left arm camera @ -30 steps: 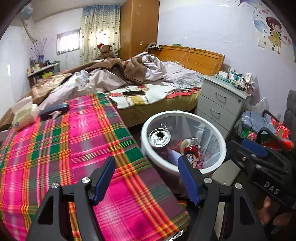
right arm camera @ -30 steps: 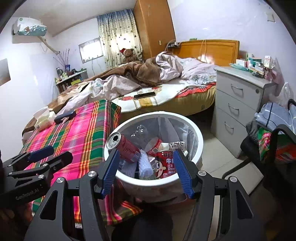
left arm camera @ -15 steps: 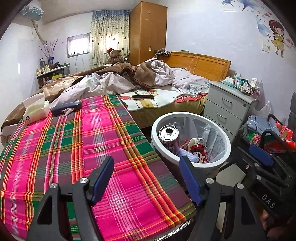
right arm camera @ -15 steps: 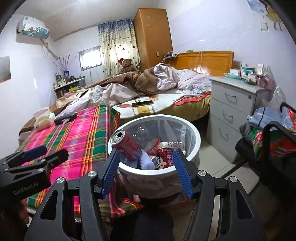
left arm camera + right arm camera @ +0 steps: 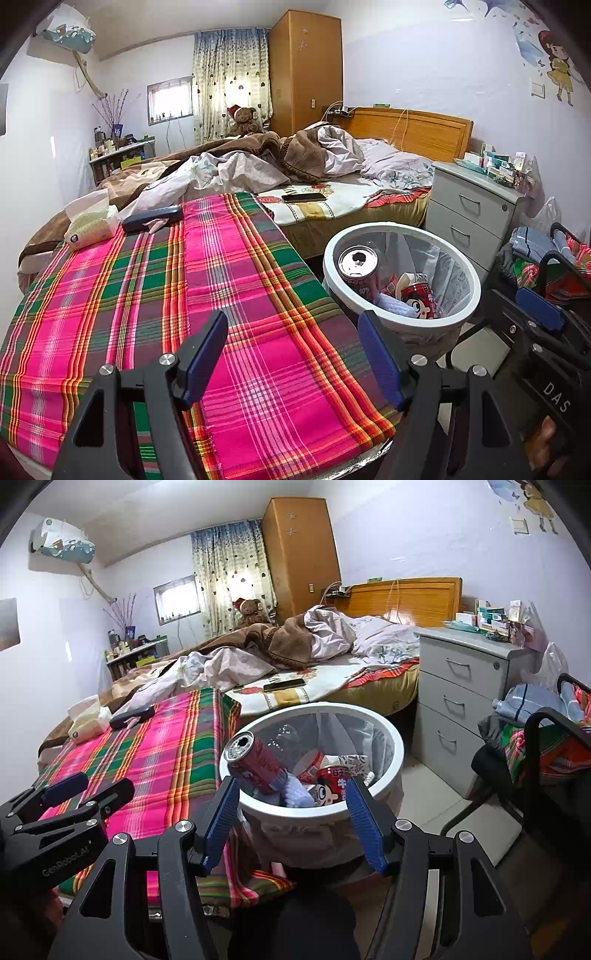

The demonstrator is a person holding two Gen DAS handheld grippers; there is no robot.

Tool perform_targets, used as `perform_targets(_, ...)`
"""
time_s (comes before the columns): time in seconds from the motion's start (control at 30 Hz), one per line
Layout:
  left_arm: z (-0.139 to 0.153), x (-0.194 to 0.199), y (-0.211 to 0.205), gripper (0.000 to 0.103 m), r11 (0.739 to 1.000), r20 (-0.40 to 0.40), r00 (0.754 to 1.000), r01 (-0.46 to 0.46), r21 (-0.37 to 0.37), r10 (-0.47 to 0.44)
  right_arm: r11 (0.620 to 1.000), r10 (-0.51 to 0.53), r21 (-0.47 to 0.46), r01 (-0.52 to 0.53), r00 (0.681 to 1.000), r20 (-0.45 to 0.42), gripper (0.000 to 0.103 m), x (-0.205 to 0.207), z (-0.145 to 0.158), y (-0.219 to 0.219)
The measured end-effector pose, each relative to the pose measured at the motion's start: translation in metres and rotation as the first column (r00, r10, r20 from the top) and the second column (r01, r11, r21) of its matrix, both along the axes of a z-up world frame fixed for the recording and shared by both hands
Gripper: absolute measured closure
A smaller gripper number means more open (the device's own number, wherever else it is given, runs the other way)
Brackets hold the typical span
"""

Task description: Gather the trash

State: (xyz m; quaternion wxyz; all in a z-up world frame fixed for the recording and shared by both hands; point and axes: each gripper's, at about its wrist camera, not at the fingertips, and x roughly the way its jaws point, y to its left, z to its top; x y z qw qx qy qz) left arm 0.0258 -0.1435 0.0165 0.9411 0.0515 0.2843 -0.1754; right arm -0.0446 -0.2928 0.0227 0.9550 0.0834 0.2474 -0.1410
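Observation:
A white round trash bin [image 5: 463, 266] [image 5: 397, 746] stands on the floor beside the plaid-covered table [image 5: 147, 295] [image 5: 155, 746]. Inside it lie a red soda can [image 5: 356, 267] [image 5: 258, 760], a red milk can with a cartoon face [image 5: 421, 299] [image 5: 330, 784], wrappers and a clear bottle. My left gripper [image 5: 291, 347] is open and empty above the table's near edge. My right gripper [image 5: 291, 805] is open and empty just in front of the bin's near rim. Each gripper also shows in the other's view [image 5: 535, 325] [image 5: 74, 794].
A tissue pack [image 5: 90, 225] and a dark case [image 5: 151, 218] lie at the table's far end. An unmade bed [image 5: 295, 173] with a phone [image 5: 303, 197] lies behind. A grey drawer unit [image 5: 469, 210] and a chair with clothes [image 5: 535, 734] stand to the right.
Both grippers have pulled back and risen, so the bin and table look farther away. Both stay open and empty; the bin's contents have not moved.

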Motion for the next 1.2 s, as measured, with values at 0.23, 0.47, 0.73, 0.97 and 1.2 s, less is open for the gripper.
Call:
perform_targets(0.23, 0.0003, -0.0024, 0.0005, 0.028, 1.0, 0.008, 1.0, -0.004, 0.001, 0.004, 1.0, 0.0, -0.01, 0.0, 1.0, 0.005, 0.042, -0.001, 0.0008, 0.0031)
perform_targets(0.47, 0.0008, -0.003, 0.0007, 0.028, 1.0, 0.009, 1.0, -0.001, 0.001, 0.001, 1.0, -0.002, -0.001, 0.002, 1.0, 0.006, 0.042, -0.0015, 0.0022, 0.0034)
perform_targets(0.73, 0.0024, -0.0044, -0.0009, 0.028, 1.0, 0.014, 1.0, 0.0, -0.003, 0.0, 1.0, -0.001, -0.002, 0.001, 1.0, 0.008, 0.042, -0.0021, 0.0036, 0.0042)
perform_targets(0.97, 0.0027, -0.0046, -0.0009, 0.028, 1.0, 0.017, 1.0, 0.001, -0.003, -0.001, 1.0, 0.001, -0.002, -0.001, 1.0, 0.01, 0.042, -0.0021, 0.0041, 0.0036)
perform_targets(1.2, 0.0033, -0.0054, -0.0001, 0.028, 1.0, 0.018, 1.0, 0.0, -0.005, 0.0, 1.0, 0.0, -0.003, 0.0, 1.0, 0.011, 0.042, -0.0025, 0.0046, 0.0041)
